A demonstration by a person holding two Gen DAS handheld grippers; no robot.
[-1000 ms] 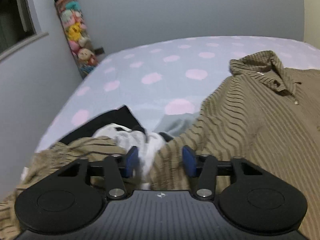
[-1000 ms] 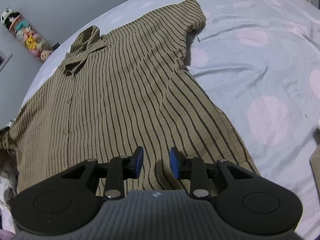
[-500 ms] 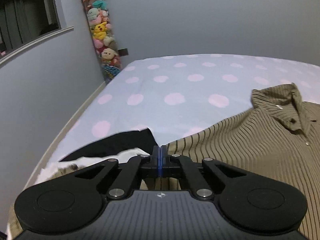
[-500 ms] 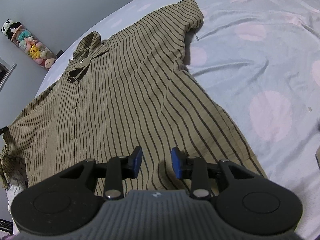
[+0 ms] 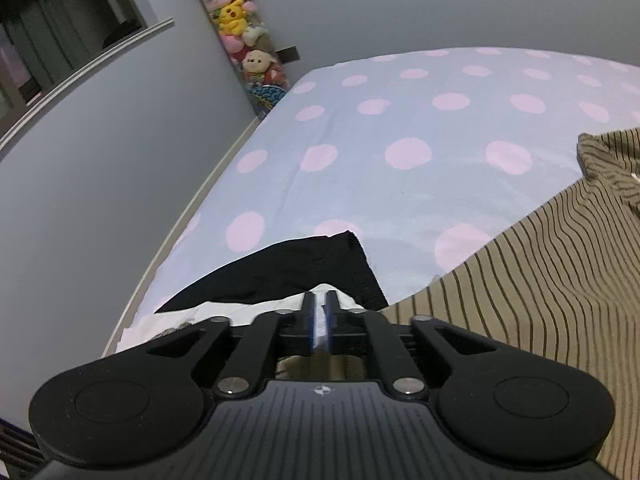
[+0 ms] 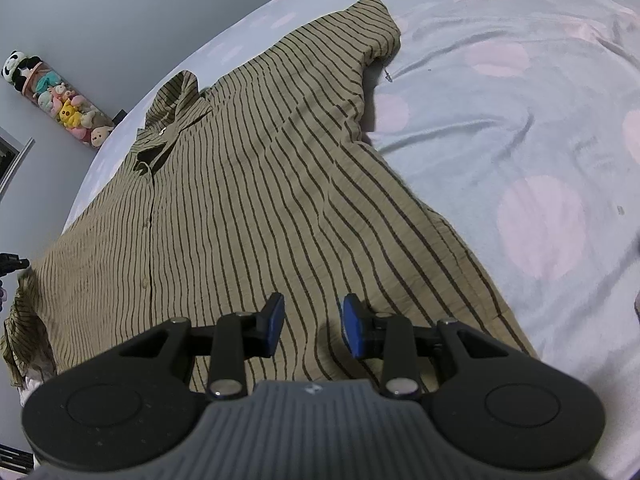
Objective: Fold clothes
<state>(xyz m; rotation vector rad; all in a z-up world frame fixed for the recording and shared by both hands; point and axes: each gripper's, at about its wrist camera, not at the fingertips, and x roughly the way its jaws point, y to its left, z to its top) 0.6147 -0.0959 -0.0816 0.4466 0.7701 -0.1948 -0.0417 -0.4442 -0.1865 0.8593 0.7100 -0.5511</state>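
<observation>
Tan striped shirt (image 6: pixel 248 208) spread front-up across the dotted bedsheet (image 6: pixel 520 128)
Collar points at the far wall, one short sleeve lies flat; bare sheet runs wide beside it. Right gripper (image 6: pixel 314 322) hangs unclenched over the hem; left gripper (image 5: pixel 320 320) is pinched nearly together beside the shirt's edge, whether grasping fabric I cannot tell, black garment (image 5: pixel 304 272) just ahead

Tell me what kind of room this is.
Most likely a bedroom, perhaps a child's. A bed with a pale sheet dotted in pink fills both views, a tall clear tube of plush toys stands in the corner, and a striped shirt lies spread on the bed for folding.
</observation>
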